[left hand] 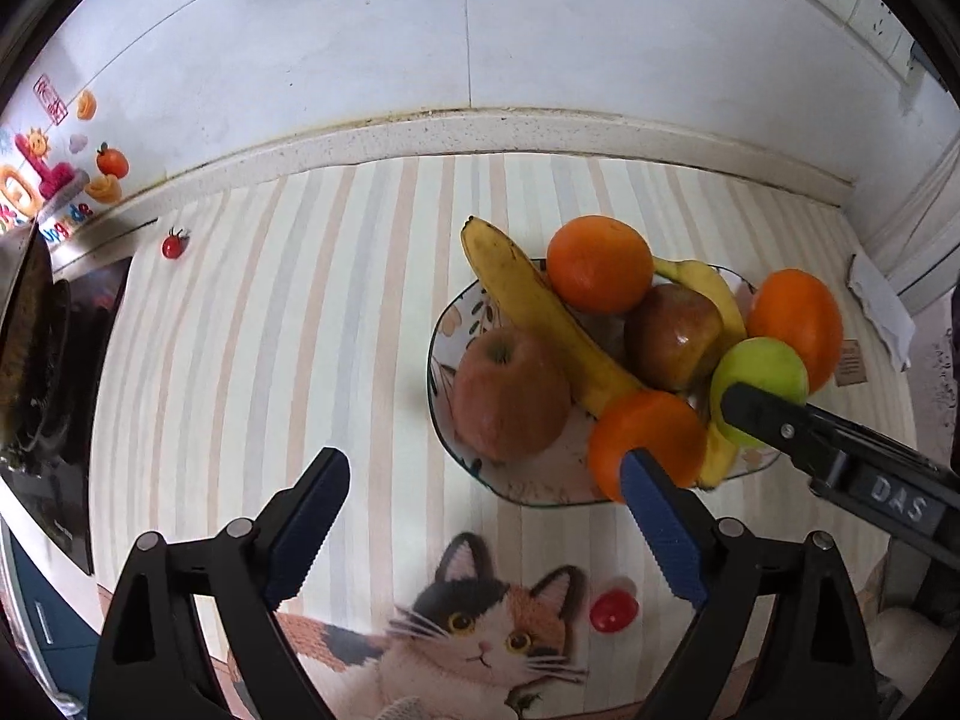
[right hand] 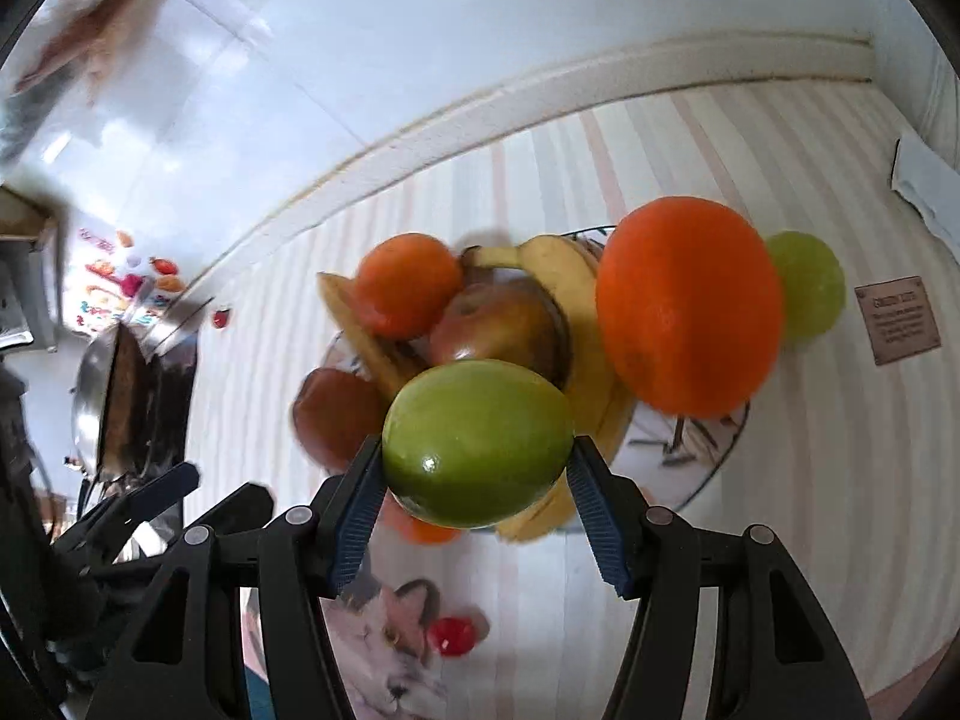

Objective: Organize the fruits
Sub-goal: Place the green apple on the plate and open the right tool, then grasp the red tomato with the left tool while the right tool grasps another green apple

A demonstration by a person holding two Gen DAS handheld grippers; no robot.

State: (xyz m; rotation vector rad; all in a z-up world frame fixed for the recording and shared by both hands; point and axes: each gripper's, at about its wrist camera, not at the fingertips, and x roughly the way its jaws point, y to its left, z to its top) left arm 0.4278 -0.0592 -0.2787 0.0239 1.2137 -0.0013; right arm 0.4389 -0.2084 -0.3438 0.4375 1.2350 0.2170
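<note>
Clearly, the right gripper (right hand: 477,483) was clamped on a round, glossy green apple (right hand: 477,441), its blue ribbed pads pressing the fruit's two flanks and holding it above the near rim of the shallow, patterned ceramic fruit plate (left hand: 447,324). From the left wrist camera the same green apple appeared at about four o'clock of the plate, with one black finger of the right gripper lying across its lower side.

The left gripper (left hand: 480,519) stood wide, nothing between its blue-padded fingers (left hand: 309,528); only the striped pastel mat with a printed calico cat (left hand: 336,324) showed in the gap. Its right-hand pad overlapped a bright orange (left hand: 648,441) at the plate's six o'clock edge, though whether they touched I could not tell.

On the plate lay a long yellow banana with brown speckles (left hand: 534,312), running from eleven o'clock towards the centre, a large reddish-pink apple (left hand: 510,396) at eight o'clock, a dark red-brown apple (left hand: 672,336) near the middle, and a second orange (left hand: 600,264) at twelve o'clock. A third orange (left hand: 795,324) sat at three o'clock, at the plate's edge. A second banana (left hand: 702,285) curved behind the dark apple.

Through the right wrist camera a second green fruit (right hand: 810,294) peeped out behind the big orange, at two o'clock. A small red cherry tomato (left hand: 612,611) rested on the mat near the cat print, at five o'clock of the left view.
</note>
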